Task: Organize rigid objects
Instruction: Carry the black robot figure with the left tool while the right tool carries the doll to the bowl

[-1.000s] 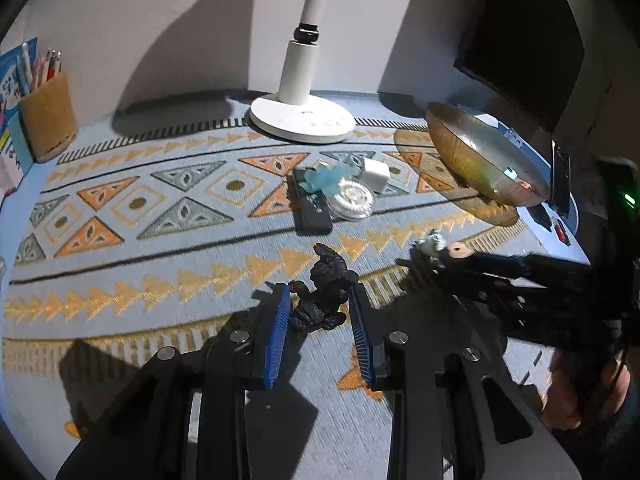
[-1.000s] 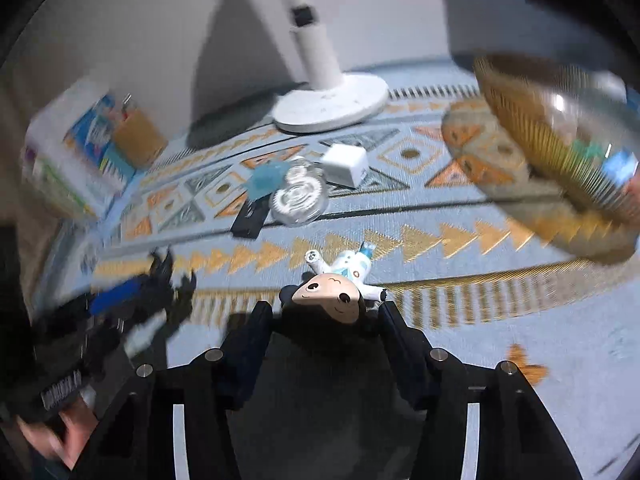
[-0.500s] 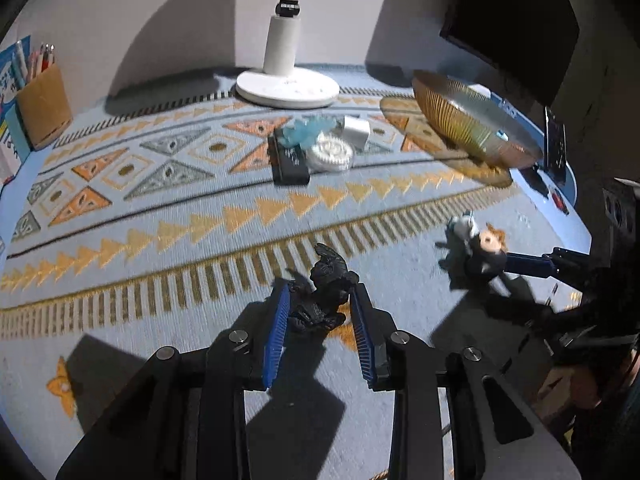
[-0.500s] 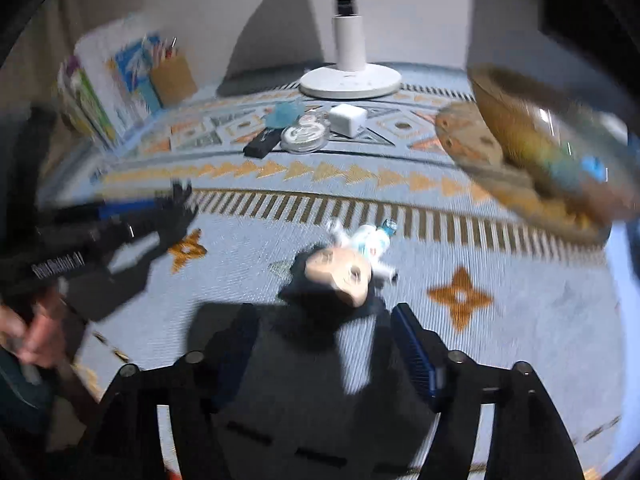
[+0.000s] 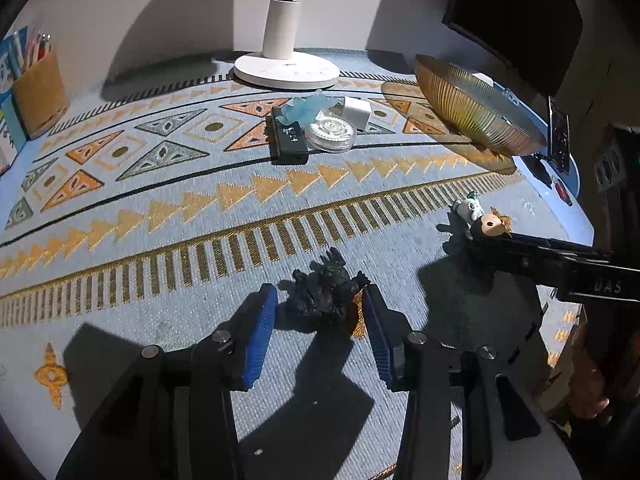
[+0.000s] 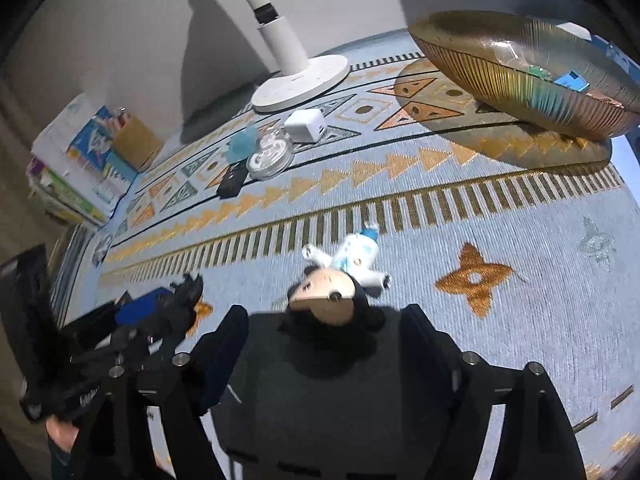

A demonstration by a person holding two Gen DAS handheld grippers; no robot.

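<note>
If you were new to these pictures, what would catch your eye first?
Two toys on the patterned mat: a black monster figurine between the left hand-held gripper's opening jaws, and a big-headed doll lying before the opening right hand-held gripper. Behind them, a ribbed golden bowl.

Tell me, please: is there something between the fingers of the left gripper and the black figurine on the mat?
Nothing visible. The black figurine lies on the mat directly between the left gripper's blue-padded fingers, which are opening, with bare gaps on both sides. The other objects lie well away from it.
</note>
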